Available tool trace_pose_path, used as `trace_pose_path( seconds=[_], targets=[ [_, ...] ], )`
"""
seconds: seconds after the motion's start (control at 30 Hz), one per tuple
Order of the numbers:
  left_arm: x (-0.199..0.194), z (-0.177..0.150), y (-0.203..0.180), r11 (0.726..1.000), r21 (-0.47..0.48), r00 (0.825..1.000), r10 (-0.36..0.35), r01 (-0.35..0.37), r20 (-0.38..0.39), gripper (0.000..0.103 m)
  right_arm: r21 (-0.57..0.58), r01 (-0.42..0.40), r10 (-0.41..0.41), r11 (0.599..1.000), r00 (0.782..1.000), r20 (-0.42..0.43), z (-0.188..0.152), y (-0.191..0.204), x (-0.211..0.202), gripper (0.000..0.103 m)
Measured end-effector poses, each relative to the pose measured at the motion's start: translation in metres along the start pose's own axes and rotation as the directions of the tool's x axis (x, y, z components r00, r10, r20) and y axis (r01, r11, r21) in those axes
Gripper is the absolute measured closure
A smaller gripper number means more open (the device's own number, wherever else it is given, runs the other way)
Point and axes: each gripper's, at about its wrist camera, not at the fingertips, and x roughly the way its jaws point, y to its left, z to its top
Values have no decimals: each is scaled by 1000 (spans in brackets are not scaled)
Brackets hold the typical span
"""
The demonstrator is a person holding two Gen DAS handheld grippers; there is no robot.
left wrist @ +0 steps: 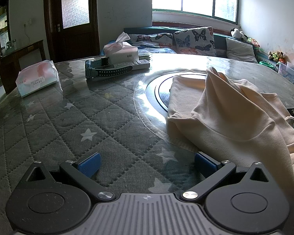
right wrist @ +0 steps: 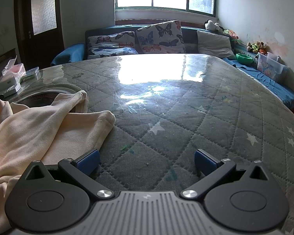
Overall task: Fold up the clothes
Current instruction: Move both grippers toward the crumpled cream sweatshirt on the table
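The cream garment [left wrist: 231, 117] lies on the quilted table cover [left wrist: 68, 121], to the right of the left gripper [left wrist: 146, 166] and to the left of the right gripper [right wrist: 147, 161], so it is between the two. In the left wrist view its near edge reaches just beside the right blue pad [left wrist: 202, 163]; whether it touches the pad, I cannot say surely, because the black finger link hides this place. In the right wrist view a rounded corner of the cloth [right wrist: 105, 121] comes near the left blue pad [right wrist: 88, 161]. The garment is crumpled, with soft folds and one part raised in a peak, and its far part covers a piece of the round glass turntable [left wrist: 156, 90]. Both grippers have their fingers wide apart and hold nothing; between the pads only the grey cover with white stars is seen. Far on the left stand a tissue box [left wrist: 121, 51] and a tissue pack [left wrist: 37, 79].
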Motion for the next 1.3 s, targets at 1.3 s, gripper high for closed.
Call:
trace_pose_path(
  seconds=[1.3],
  targets=[
    [-54, -11, -38, 1000, 10, 1000, -13, 13, -19, 0, -194, -255, 269, 947, 962, 47, -43, 41, -107, 0]
  ],
)
